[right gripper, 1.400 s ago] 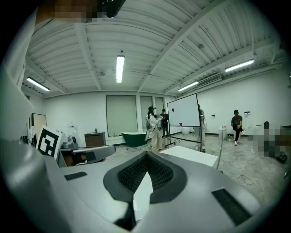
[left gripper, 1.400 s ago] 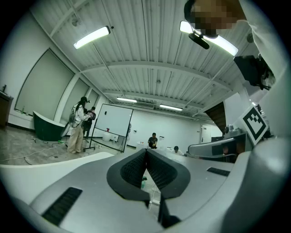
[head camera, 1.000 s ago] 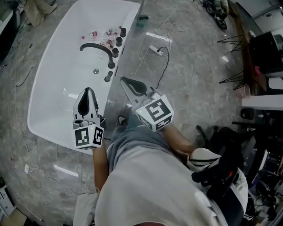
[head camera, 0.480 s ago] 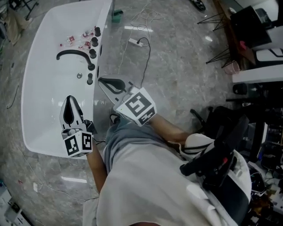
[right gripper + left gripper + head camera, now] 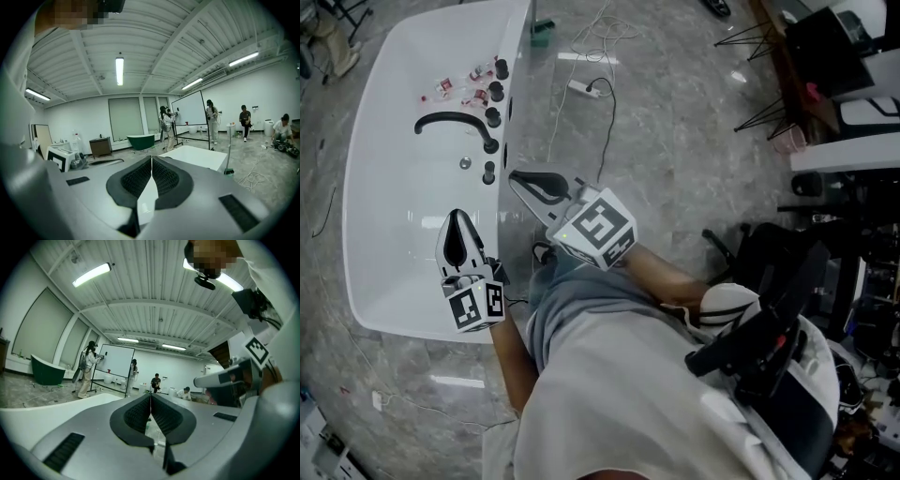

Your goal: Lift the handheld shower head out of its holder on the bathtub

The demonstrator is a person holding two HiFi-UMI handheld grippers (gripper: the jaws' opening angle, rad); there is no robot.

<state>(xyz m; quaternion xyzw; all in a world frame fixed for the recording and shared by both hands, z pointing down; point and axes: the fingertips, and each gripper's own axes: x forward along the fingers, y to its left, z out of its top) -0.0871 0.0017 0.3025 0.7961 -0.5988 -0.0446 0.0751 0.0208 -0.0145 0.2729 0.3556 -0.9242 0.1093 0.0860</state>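
The white bathtub lies at the left of the head view. A row of black fittings runs along its right rim: a curved spout, round knobs, and nearest me a short upright piece, seemingly the handheld shower head in its holder. My right gripper is shut and empty, its tip just right of that piece and apart from it. My left gripper hangs over the tub's inside, also shut and empty. In both gripper views, left and right, the pads meet with nothing between them.
Small red and white packets lie at the tub's far end. A power strip with cables and a green object are on the marble floor right of the tub. Tripods and dark equipment stand at the right. People stand by a whiteboard.
Both grippers have sunk a little, the left one lower over the tub. The head view has swung, so the tub now sits further left. Both jaws stayed shut.
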